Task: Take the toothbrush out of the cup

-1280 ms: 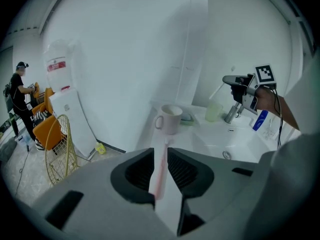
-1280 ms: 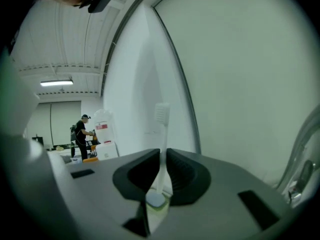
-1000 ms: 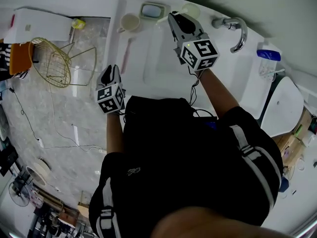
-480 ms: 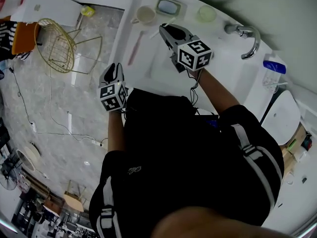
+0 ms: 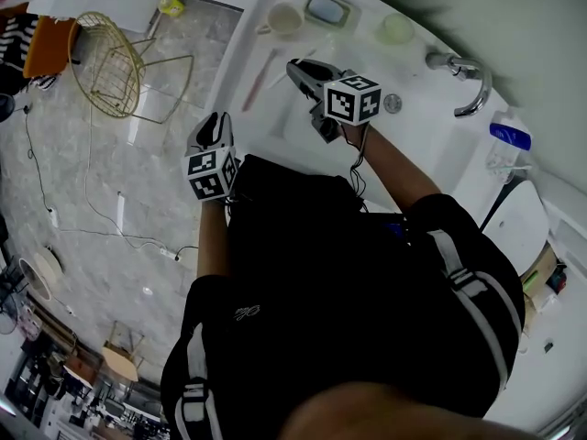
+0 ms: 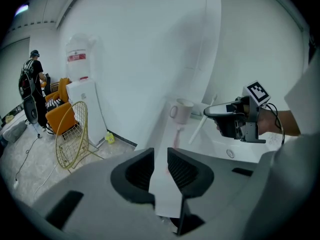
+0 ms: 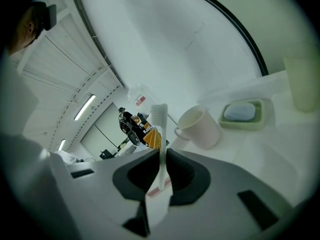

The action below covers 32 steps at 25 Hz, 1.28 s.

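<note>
My right gripper (image 5: 298,70) (image 7: 161,170) is shut on a white toothbrush (image 7: 161,134), which stands upright between its jaws with the bristle head on top. The left gripper view shows that toothbrush (image 6: 201,125) slanting down from the right gripper (image 6: 220,115), clear of the cup. The pale pink cup (image 5: 285,18) (image 7: 200,126) (image 6: 180,111) stands at the back of the white counter, beyond the gripper. My left gripper (image 5: 213,145) (image 6: 160,170) hangs off the counter's left edge, open, with nothing between its jaws.
A pink toothbrush (image 5: 260,79) (image 6: 176,136) lies on the white counter (image 5: 303,145). A green soap dish (image 5: 328,9) (image 7: 242,112) and a pale green cup (image 5: 397,28) stand at the back. The faucet (image 5: 463,81) is to the right, a wire chair (image 5: 105,62) on the floor to the left.
My right gripper has drawn back from the cups at the back of the counter, carrying the white toothbrush. The left gripper has hardly moved.
</note>
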Available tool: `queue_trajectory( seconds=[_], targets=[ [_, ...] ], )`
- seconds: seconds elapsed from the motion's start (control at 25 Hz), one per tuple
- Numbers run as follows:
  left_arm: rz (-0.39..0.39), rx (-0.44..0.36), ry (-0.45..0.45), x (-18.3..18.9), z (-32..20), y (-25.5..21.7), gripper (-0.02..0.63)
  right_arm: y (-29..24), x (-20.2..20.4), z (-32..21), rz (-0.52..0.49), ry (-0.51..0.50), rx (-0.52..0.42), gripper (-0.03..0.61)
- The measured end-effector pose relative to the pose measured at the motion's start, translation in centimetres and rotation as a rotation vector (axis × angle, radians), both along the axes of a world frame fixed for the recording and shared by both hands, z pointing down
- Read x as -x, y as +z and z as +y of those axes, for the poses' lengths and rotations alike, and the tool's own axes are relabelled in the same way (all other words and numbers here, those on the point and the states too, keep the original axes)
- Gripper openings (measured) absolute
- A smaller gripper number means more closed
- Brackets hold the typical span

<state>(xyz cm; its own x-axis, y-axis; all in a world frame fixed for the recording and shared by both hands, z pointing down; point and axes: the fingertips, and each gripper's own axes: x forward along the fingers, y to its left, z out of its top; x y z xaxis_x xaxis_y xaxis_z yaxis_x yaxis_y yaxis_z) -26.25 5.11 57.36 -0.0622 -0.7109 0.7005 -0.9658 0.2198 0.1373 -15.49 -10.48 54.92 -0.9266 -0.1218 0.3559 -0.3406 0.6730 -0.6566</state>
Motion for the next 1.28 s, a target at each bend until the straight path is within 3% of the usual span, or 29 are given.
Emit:
queue_trajectory(
  seconds=[0.32, 0.88, 1.28],
  targets=[
    [0.011, 0.008, 0.025, -0.4, -0.3, 0.4, 0.091, 2.4, 1.1, 2.4, -0.001, -0.012, 0.132, 0.049],
    [0.014, 0.026, 0.024, 0.1, -0.4, 0.9, 0.090, 6.1, 2.5, 3.9, 0.016, -0.021, 0.276, 0.049],
    [0.020, 0.037, 0.022, -0.1, 0.1, 1.4, 0.090, 7.3, 2.7, 3.8, 0.034, 0.000, 0.307, 0.052]
  ],
)
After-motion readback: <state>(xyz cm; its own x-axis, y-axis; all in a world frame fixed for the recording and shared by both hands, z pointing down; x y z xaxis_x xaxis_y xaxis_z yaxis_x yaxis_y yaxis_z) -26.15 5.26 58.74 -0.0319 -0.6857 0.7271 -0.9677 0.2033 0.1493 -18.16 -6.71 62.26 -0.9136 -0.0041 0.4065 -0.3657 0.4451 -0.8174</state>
